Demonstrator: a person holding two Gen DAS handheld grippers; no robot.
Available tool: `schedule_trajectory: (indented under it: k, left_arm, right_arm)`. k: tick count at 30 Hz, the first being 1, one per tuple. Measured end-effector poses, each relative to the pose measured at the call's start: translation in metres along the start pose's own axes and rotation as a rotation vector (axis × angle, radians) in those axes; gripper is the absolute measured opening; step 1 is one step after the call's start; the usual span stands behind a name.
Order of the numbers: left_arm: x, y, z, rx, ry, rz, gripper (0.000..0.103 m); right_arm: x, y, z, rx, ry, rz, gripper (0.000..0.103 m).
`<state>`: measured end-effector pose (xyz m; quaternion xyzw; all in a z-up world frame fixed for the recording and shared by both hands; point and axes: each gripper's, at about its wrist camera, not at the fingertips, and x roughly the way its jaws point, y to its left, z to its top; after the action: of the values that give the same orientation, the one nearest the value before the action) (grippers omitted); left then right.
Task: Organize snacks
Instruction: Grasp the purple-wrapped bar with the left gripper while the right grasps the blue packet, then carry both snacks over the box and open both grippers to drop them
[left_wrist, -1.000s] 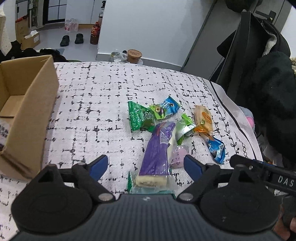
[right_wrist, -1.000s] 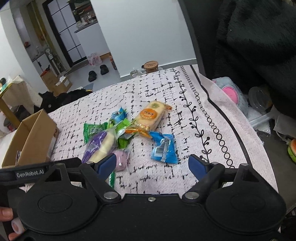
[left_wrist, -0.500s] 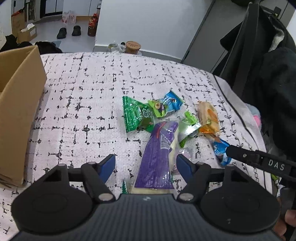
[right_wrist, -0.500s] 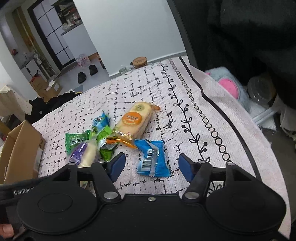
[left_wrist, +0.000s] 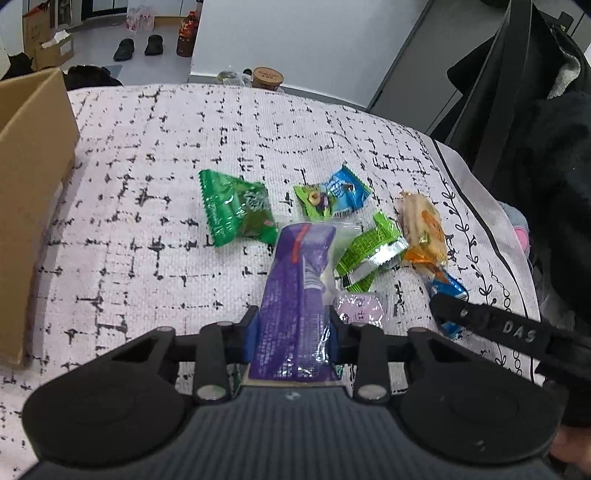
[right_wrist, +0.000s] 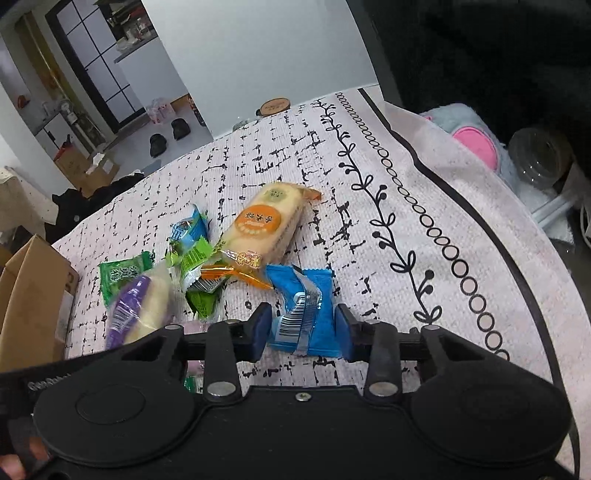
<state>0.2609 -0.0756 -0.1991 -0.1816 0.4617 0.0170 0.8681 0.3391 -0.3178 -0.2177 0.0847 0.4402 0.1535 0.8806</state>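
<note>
Several snack packets lie on a white cloth with black dashes (left_wrist: 155, 155). In the left wrist view my left gripper (left_wrist: 293, 332) is closing around the near end of a long purple snack packet (left_wrist: 295, 280); its blue pads touch both sides of the packet. In the right wrist view my right gripper (right_wrist: 303, 330) is closing on a blue packet (right_wrist: 303, 295), with the pads against its two edges. The purple packet (right_wrist: 136, 310) shows at the lower left of that view. An open cardboard box (left_wrist: 33, 184) stands at the left.
Beyond the grippers lie a dark green packet (left_wrist: 236, 214), a small blue-green one (left_wrist: 332, 195), a light green one (left_wrist: 369, 254), a pink one (left_wrist: 358, 308) and an orange cake packet (right_wrist: 262, 225). The cloth's edge (right_wrist: 517, 258) drops off at right, beside dark coats (left_wrist: 535, 147).
Both grippers have come down and forward onto the cloth and narrowed from wide open. The left one now clasps the purple packet, the right one the blue packet.
</note>
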Motion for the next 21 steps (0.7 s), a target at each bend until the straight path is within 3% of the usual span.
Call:
schedule_trajectory:
  k: [21]
  left_arm:
    - [-0.057,0.017,0.009,-0.029,-0.094,0.003,0.033]
  right_arm:
    - [-0.037,0.019,-0.007,0.068,-0.097,0.107,0.024]
